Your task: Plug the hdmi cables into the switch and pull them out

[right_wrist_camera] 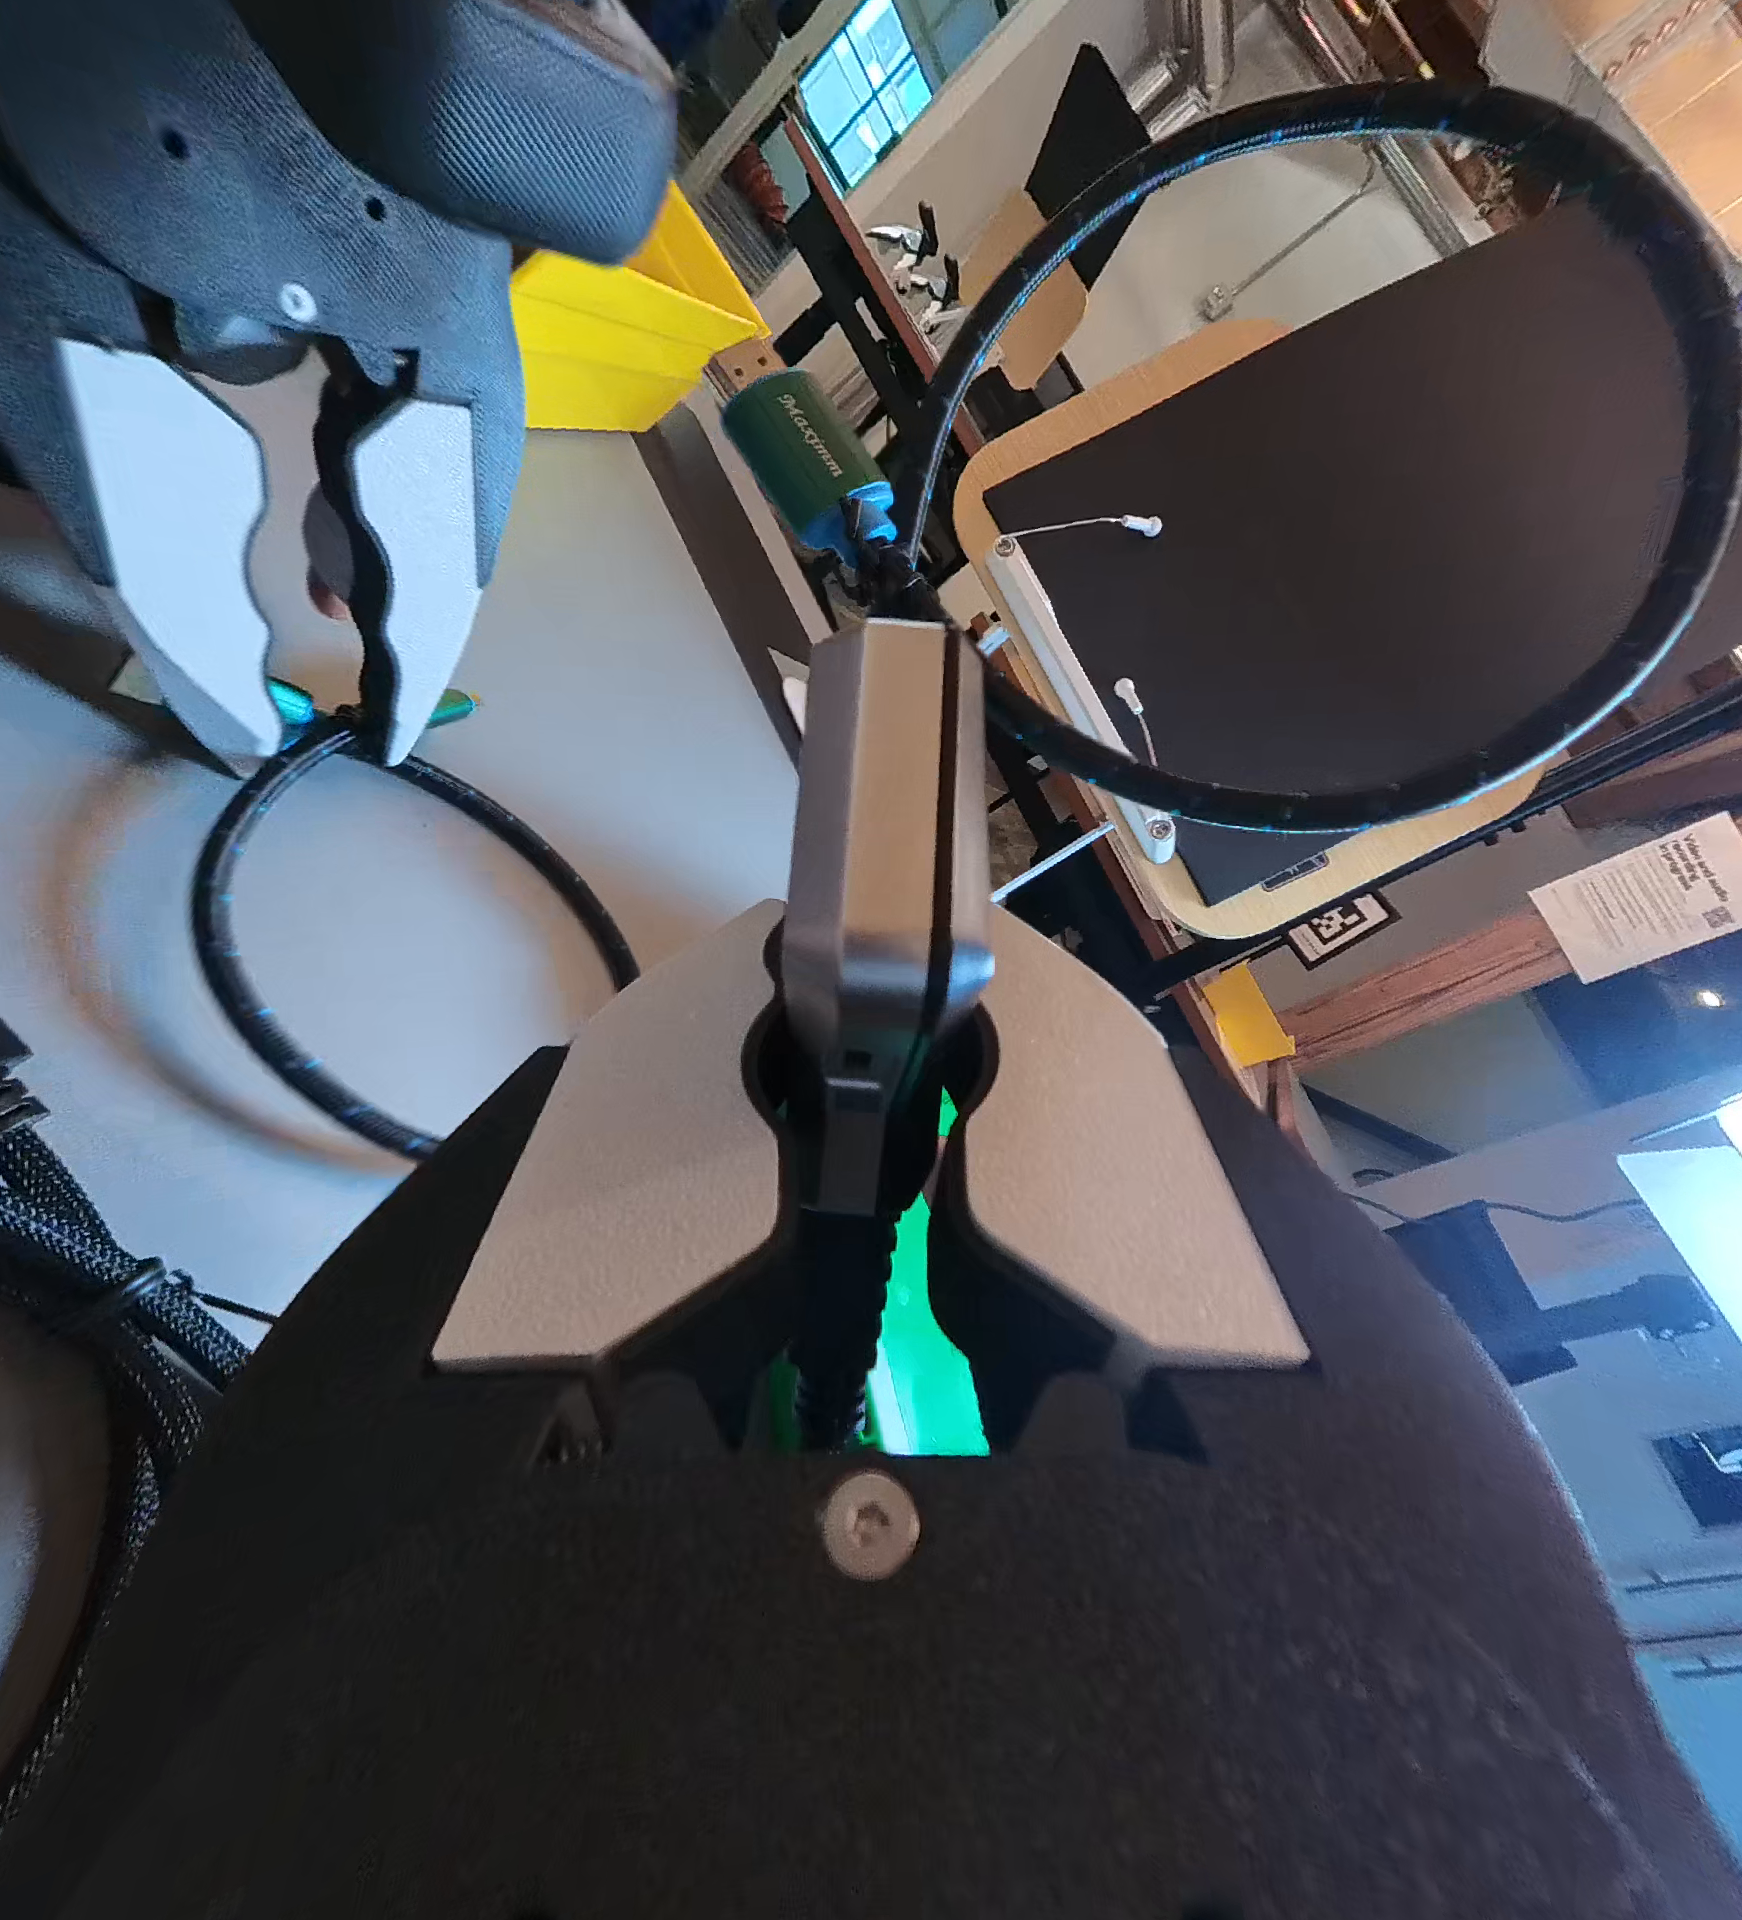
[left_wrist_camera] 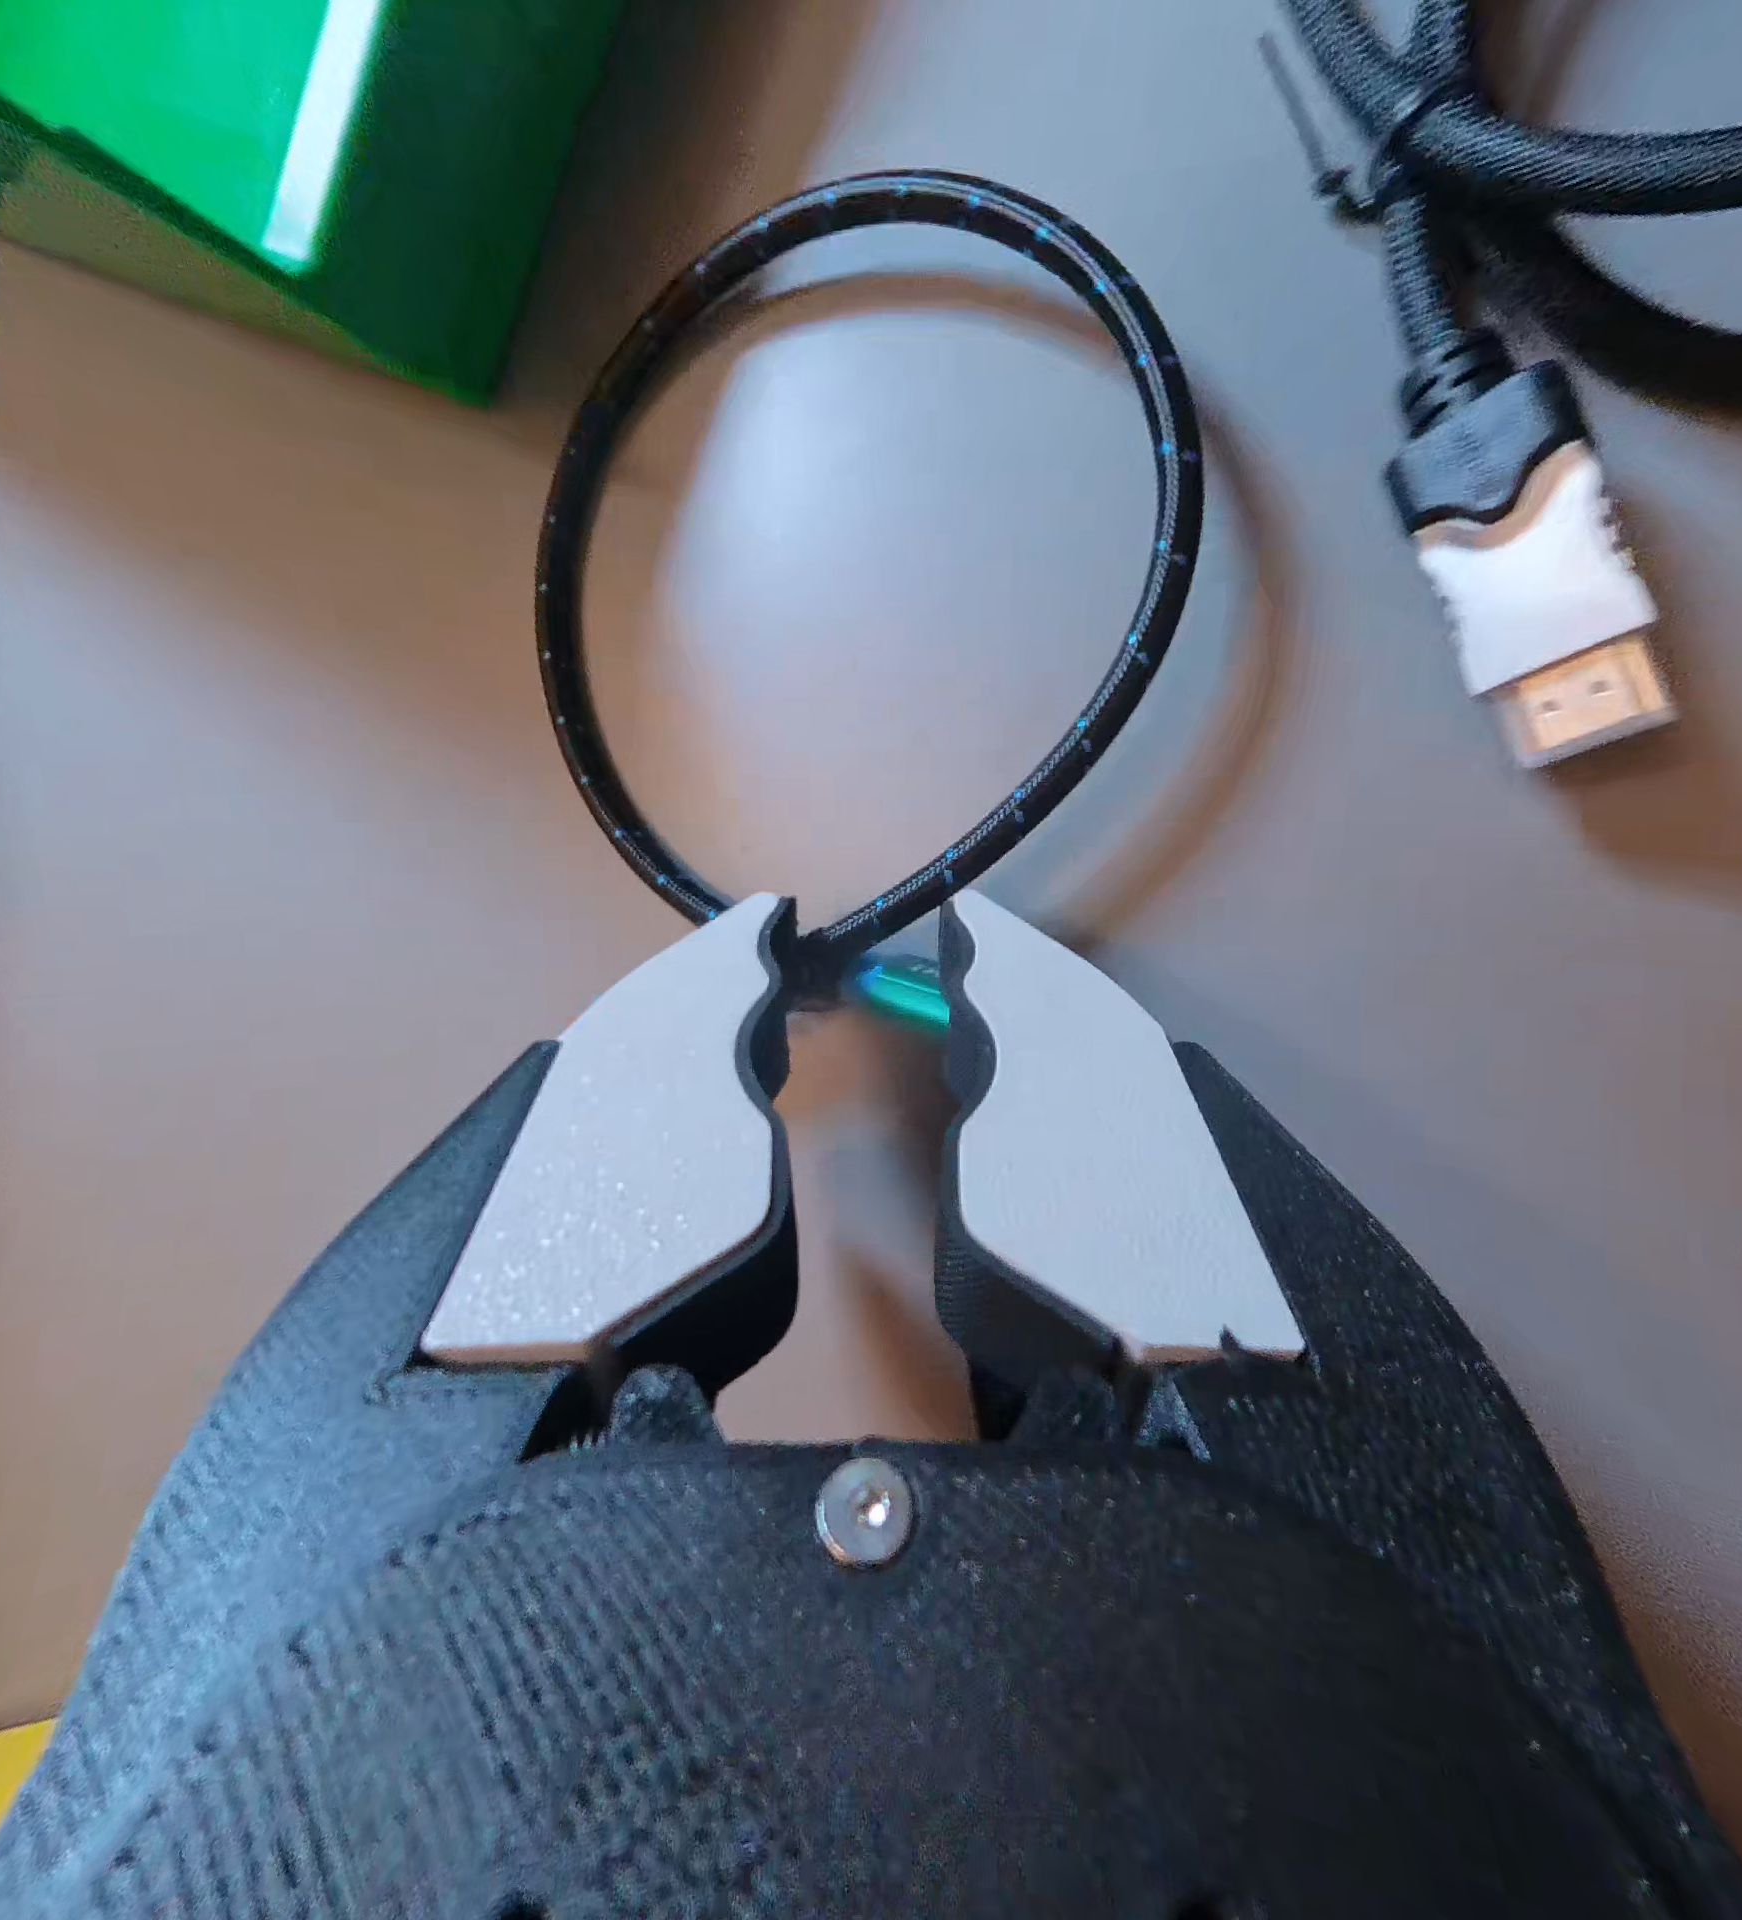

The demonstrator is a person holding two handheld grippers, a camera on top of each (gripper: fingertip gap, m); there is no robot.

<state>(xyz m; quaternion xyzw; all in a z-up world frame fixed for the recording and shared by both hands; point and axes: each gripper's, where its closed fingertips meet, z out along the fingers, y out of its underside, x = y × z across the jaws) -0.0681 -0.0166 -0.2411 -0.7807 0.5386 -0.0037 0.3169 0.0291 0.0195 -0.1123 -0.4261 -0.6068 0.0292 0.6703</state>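
Observation:
My left gripper [left_wrist_camera: 867,935] is shut on a green HDMI plug [left_wrist_camera: 908,987] held crosswise at its tips, low over the table. The plug's black blue-flecked cable [left_wrist_camera: 1173,499] curls in a loop ahead. The right wrist view shows this gripper [right_wrist_camera: 337,738] at the upper left. My right gripper [right_wrist_camera: 882,935] is shut on the grey metal switch [right_wrist_camera: 888,790] and holds it upright in the air. A second green plug [right_wrist_camera: 794,447] with a bare gold end hangs free beyond the switch's far end, and its cable [right_wrist_camera: 1719,416] arcs round to the right.
A thick braided HDMI cable with a black-and-white gold-tipped plug [left_wrist_camera: 1532,582] lies loose on the table at the right; its tied bundle [right_wrist_camera: 36,1247] shows lower left. A green box [left_wrist_camera: 254,156] stands at the back left. A yellow bin [right_wrist_camera: 618,332] sits behind.

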